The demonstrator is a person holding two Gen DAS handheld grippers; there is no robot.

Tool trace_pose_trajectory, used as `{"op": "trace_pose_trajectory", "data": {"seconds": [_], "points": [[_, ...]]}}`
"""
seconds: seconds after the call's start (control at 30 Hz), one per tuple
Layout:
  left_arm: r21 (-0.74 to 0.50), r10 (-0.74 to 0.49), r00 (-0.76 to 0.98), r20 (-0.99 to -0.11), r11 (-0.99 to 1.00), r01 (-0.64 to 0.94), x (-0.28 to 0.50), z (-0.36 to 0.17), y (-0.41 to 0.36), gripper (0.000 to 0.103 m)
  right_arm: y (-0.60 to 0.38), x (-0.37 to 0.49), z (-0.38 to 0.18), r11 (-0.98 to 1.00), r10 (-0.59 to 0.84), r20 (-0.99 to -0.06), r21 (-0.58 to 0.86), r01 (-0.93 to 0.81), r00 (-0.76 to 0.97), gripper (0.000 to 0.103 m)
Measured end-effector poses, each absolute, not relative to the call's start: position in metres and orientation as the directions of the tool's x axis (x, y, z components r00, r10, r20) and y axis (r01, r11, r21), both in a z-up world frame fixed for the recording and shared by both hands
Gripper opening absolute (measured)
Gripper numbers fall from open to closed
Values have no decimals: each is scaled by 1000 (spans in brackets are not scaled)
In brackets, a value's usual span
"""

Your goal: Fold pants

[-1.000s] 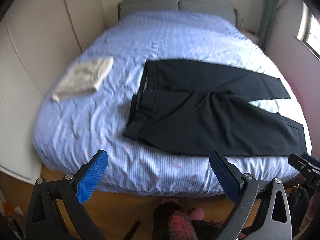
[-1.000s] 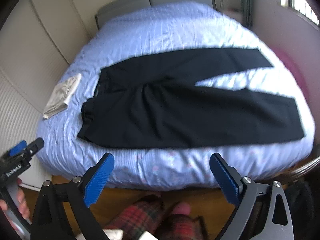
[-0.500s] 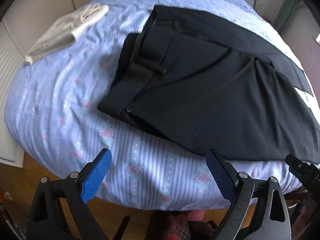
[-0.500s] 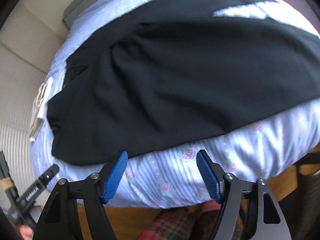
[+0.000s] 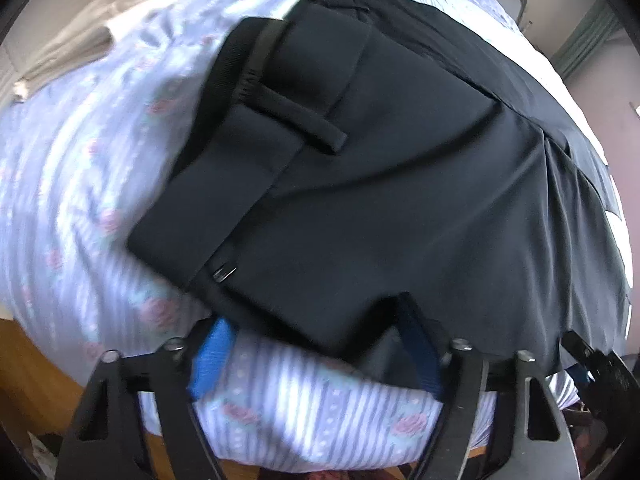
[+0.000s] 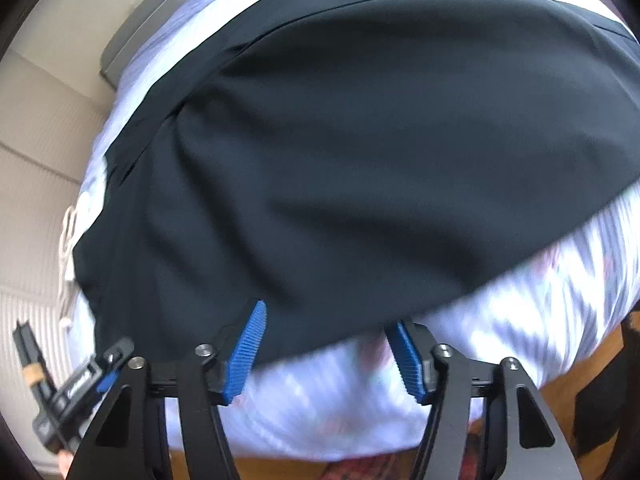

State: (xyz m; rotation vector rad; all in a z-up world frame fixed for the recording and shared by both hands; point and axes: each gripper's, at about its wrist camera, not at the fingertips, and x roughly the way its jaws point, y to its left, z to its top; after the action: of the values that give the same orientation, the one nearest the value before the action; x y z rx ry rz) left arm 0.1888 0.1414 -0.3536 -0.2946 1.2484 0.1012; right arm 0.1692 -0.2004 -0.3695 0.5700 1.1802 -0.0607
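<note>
Black pants (image 5: 380, 184) lie spread flat on the bed, waistband to the left, legs running right. They also fill the right wrist view (image 6: 360, 152). My left gripper (image 5: 316, 344) is open at the near edge of the pants by the waist corner; its blue pads (image 5: 210, 354) straddle the hem, and the cloth overlaps the right pad. My right gripper (image 6: 328, 344) is open at the near edge of the leg, the hem lying between its pads (image 6: 246, 344).
The bed has a blue striped floral sheet (image 5: 72, 168). A folded beige garment (image 5: 108, 28) lies at the far left of the bed. Grey pillows (image 6: 132, 36) are at the head. Wooden floor (image 5: 36, 360) shows below the bed edge.
Both grippers have moved forward and down to the near edge of the pants. Both jaws have narrowed but remain open.
</note>
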Motion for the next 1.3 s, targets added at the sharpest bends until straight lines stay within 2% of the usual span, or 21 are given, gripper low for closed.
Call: {"op": "trace_pose_trajectory", "data": {"seconds": [0.03, 0.1, 0.13, 0.17, 0.2, 0.33, 0.5, 0.67, 0.77, 1.03, 1.3], "points": [[-171, -91, 314, -945, 956, -240, 191, -354, 141, 63, -207, 174, -372, 847, 238, -890, 387, 366, 390, 39], [-164, -83, 307, -948, 954, -250, 194, -349, 140, 39, -216, 180, -373, 827, 235, -901, 383, 411, 365, 23], [-153, -74, 303, -950, 957, -245, 195, -345, 139, 32, -219, 181, -370, 819, 243, -901, 389, 421, 361, 15], [-141, -65, 302, -951, 961, -237, 195, -339, 137, 22, -222, 182, -363, 819, 240, -900, 390, 421, 365, 12], [-136, -64, 307, -950, 966, -218, 194, -329, 135, 17, -222, 183, -354, 828, 237, -899, 385, 408, 367, 10], [-151, -85, 337, -938, 973, -176, 192, -284, 129, 13, -221, 189, -298, 863, 201, -883, 365, 350, 425, 9], [-162, -93, 453, -887, 980, -117, 194, -205, 120, 12, -231, 215, -212, 874, 189, -813, 396, 283, 551, 8], [-157, -89, 532, -842, 984, -84, 240, -150, 121, 11, -222, 272, -152, 921, 139, -764, 334, 202, 630, 8], [-169, -94, 562, -822, 982, -83, 279, -132, 127, 11, -212, 313, -140, 929, 133, -760, 319, 188, 636, 8], [-174, -112, 553, -826, 983, -61, 402, -145, 140, 11, -191, 423, -136, 950, 101, -798, 254, 181, 594, 8], [-163, -117, 433, -894, 984, -71, 516, -212, 155, 11, -169, 520, -179, 977, 78, -875, 164, 140, 478, 8]]}}
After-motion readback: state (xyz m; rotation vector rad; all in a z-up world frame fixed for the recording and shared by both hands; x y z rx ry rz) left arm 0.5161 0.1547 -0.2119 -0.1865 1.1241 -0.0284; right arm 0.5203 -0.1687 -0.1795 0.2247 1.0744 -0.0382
